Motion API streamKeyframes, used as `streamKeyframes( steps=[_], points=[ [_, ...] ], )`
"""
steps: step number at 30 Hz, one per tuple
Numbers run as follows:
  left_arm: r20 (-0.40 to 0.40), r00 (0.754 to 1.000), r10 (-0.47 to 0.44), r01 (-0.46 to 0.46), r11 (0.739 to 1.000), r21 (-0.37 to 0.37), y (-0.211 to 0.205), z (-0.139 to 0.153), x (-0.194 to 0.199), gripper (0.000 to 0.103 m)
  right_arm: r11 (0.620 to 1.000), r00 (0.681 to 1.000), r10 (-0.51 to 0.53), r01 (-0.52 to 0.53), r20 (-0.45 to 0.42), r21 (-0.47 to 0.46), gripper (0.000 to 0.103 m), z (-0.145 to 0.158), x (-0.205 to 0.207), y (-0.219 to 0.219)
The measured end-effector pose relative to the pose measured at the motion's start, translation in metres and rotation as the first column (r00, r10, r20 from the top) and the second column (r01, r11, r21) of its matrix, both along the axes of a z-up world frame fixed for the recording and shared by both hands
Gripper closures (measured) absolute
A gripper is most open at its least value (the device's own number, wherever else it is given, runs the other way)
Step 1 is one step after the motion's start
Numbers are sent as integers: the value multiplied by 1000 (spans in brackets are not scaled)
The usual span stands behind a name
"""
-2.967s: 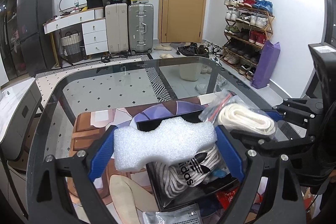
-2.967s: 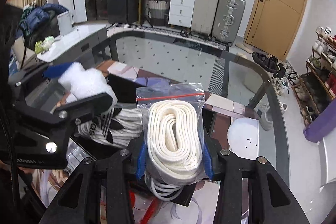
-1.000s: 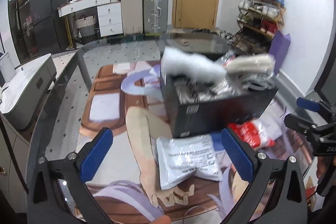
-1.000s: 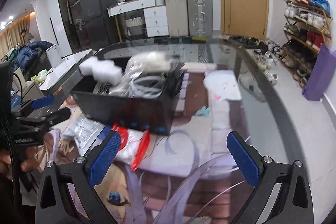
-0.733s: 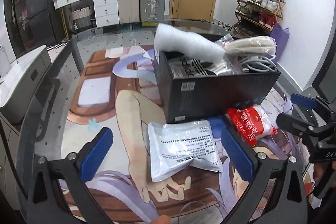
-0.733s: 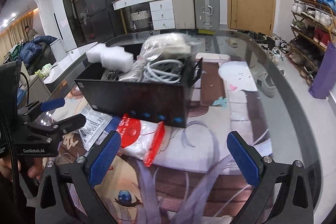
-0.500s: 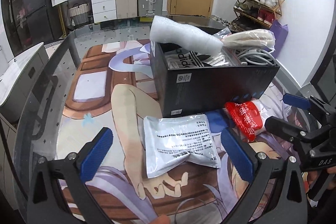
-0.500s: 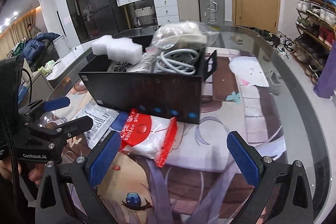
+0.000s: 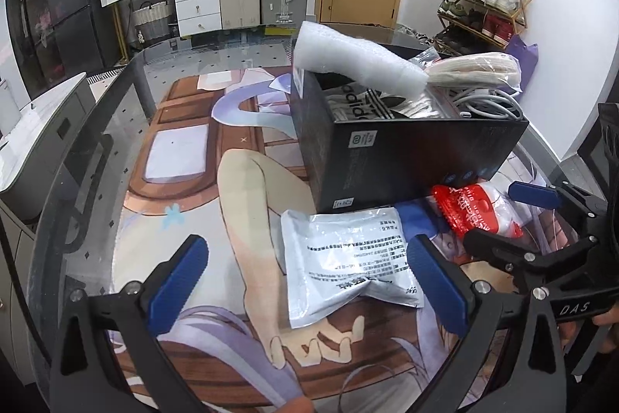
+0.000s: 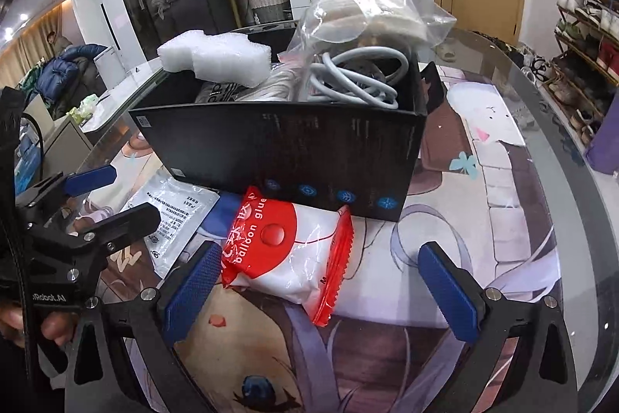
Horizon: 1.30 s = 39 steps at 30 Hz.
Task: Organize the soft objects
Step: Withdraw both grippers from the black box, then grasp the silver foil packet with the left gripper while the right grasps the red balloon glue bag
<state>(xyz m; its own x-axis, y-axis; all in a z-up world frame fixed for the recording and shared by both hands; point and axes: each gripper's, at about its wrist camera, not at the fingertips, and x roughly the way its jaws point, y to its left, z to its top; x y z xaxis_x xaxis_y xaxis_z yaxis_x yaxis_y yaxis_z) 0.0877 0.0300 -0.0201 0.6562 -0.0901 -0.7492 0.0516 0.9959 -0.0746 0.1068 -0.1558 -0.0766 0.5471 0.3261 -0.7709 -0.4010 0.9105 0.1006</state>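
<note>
**Fingers spread on both sides, nothing held**

Fingers (image 9: pixel 182 273) of the left gripper (image 9: pixel 309 281) wide apart, blue pads bracketing a silvery grey packet (image 9: pixel 348 258) lying flat on the surface (image 9: pixel 96 142) – not touching it. Fingers (image 10: pixel 193 285) of the right gripper (image 10: pixel 321 289) likewise spread, hovering just before a red-and-white bag (image 10: pixel 290 250) printed "balloon glue"; left pad close beside the bag's edge, contact not clear. Both packs resting on the printed mat (image 10: pixel 483 180), right against the near wall of a black box (image 10: pixel 290 149). Inside the box – a coil of white cable (image 10: pixel 356 80), a black-and-white striped textile (image 9: pixel 367 103), and a clear bag of cream rope (image 10: pixel 371 10) heaped on top. Across the box's far left corner, a white foam block (image 10: pixel 216 59), tilted and sticking out over the rim.
</note>
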Motion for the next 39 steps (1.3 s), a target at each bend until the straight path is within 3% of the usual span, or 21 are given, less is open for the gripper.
streamKeyframes(
  steps=[12,20,35,38,39],
  points=[
    [-44,997,-62,60,997,-52,-11,-7,7,0,998,998,-54,55,8,-31,1,-1,-1,-25],
    [-75,996,-38,43,997,66,-24,-15,10,0,995,998,-53,55,26,-80,1,-4,-6,-26],
    [-71,997,-37,41,997,67,-24,-18,9,1,994,999,-24,27,25,-109,1,-6,0,-17],
    [-55,997,-51,55,996,66,-26,-15,5,14,994,999,-21,23,26,-104,1,-7,4,-18],
    [-42,997,-61,63,996,67,-27,-14,2,22,994,999,-20,23,26,-103,1,-7,3,-18]
  ],
)
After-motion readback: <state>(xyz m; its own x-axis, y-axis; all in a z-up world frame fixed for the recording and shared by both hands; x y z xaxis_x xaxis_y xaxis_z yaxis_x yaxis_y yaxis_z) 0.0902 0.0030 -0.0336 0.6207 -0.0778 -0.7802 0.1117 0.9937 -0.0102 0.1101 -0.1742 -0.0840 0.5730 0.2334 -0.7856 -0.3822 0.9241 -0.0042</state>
